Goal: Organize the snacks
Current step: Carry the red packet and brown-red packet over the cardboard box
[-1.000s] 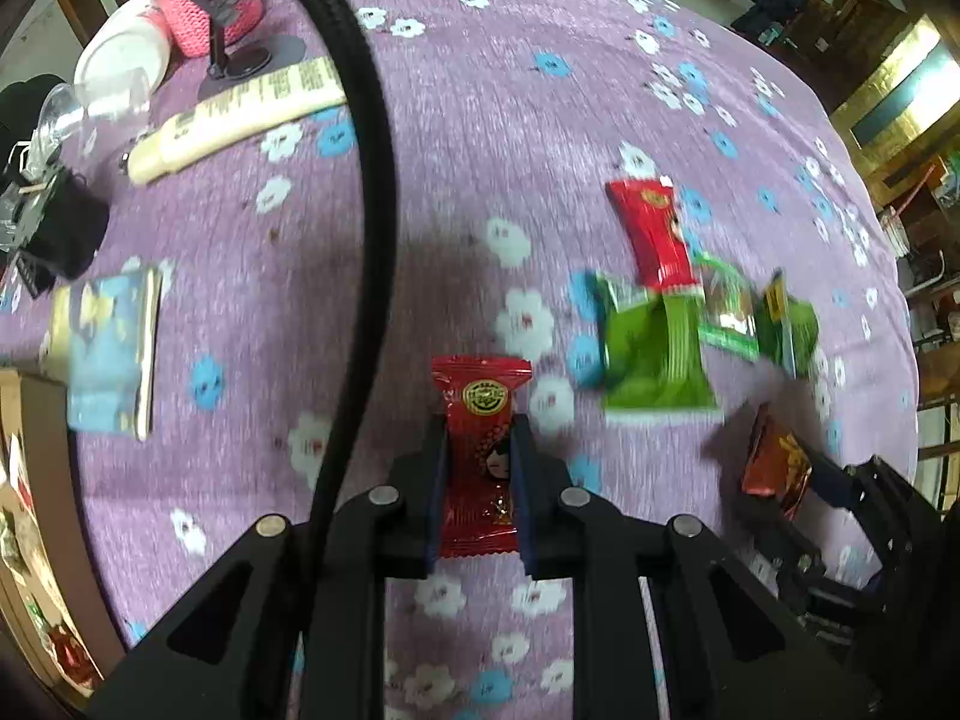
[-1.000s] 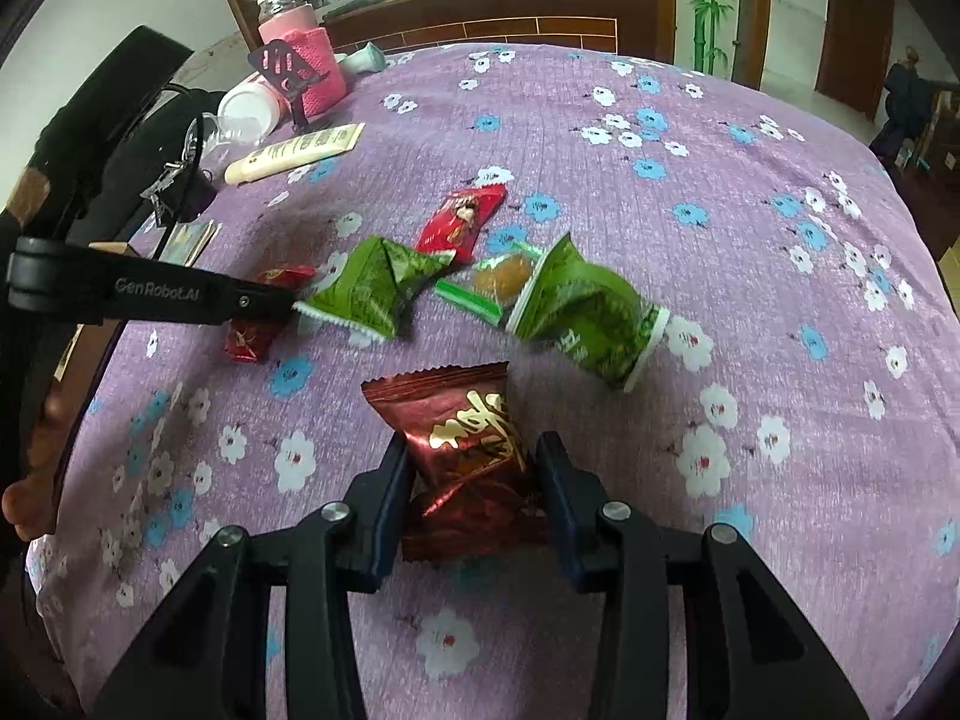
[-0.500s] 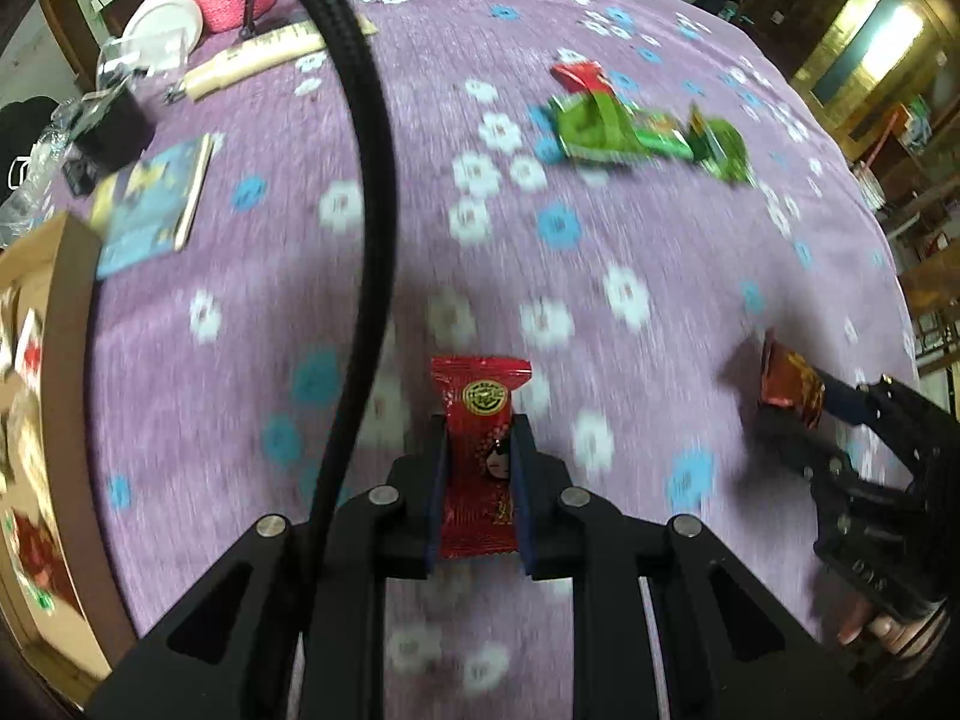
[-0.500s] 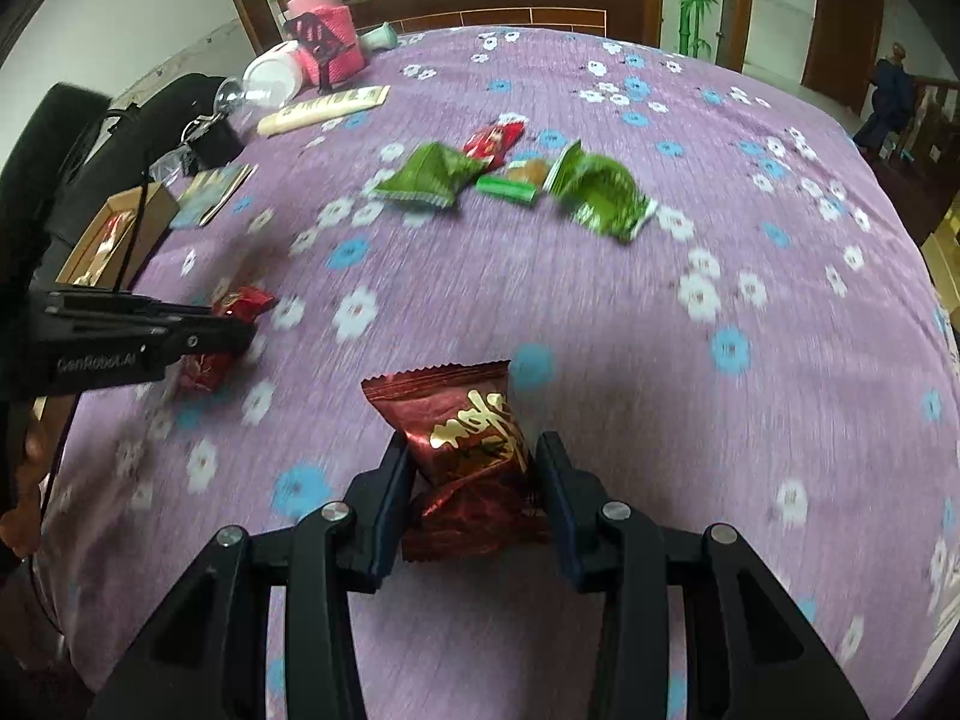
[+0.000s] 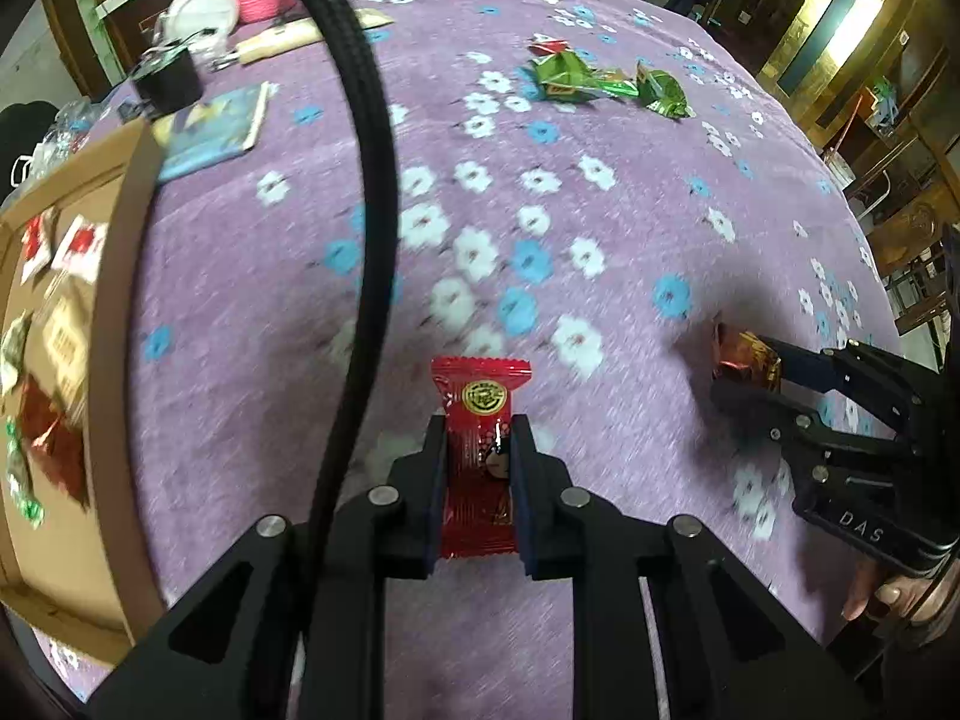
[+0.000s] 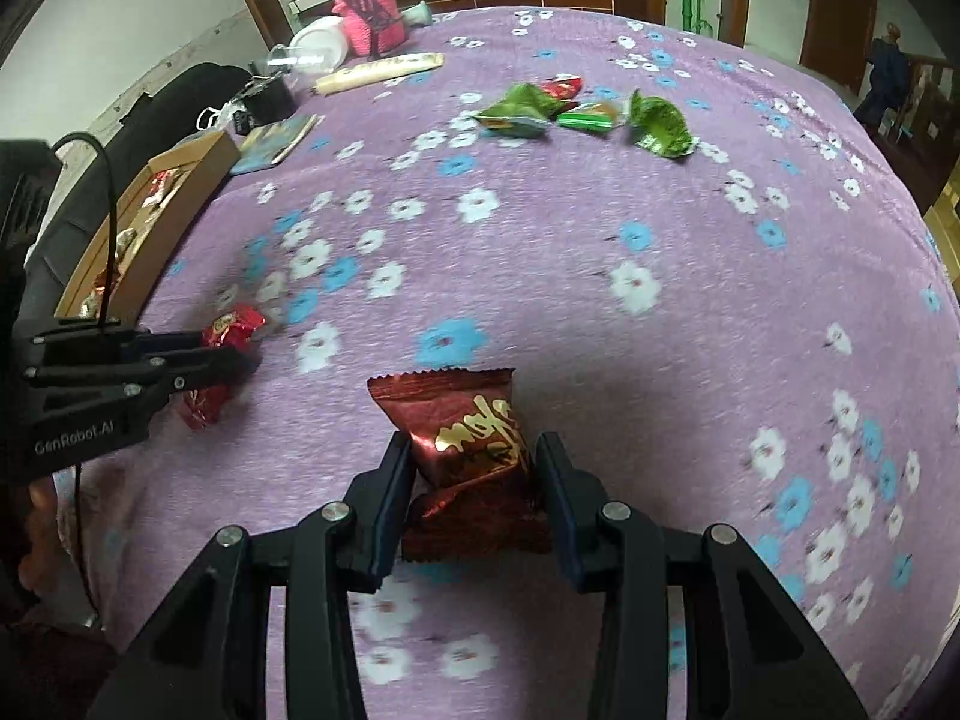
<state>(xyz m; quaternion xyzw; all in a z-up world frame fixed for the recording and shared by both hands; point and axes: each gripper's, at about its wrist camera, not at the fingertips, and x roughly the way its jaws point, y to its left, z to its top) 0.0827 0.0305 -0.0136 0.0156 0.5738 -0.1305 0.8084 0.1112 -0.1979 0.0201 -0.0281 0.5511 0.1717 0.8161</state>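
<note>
My left gripper (image 5: 478,456) is shut on a bright red candy packet (image 5: 478,420) and holds it above the purple flowered tablecloth (image 5: 600,228). My right gripper (image 6: 474,480) is shut on a dark red foil snack packet (image 6: 474,438). Each gripper shows in the other view: the right gripper (image 5: 741,372) with its packet at the right, the left gripper (image 6: 234,354) with its red packet at the left. A cardboard box (image 5: 90,360) with several snacks in it lies at the left edge; it also shows in the right wrist view (image 6: 174,192). Green and red snack packets (image 6: 588,114) lie far across the table.
A blue booklet (image 5: 210,126), a black object (image 5: 168,81), a long cream packet (image 6: 378,69), a white lid (image 6: 321,42) and a pink holder (image 6: 366,21) sit at the far left. A black cable (image 5: 360,180) crosses the left wrist view. The table edge curves at right.
Both grippers have pulled back from the snack pile toward the near side with their packets held. The box at the left has come further into view.
</note>
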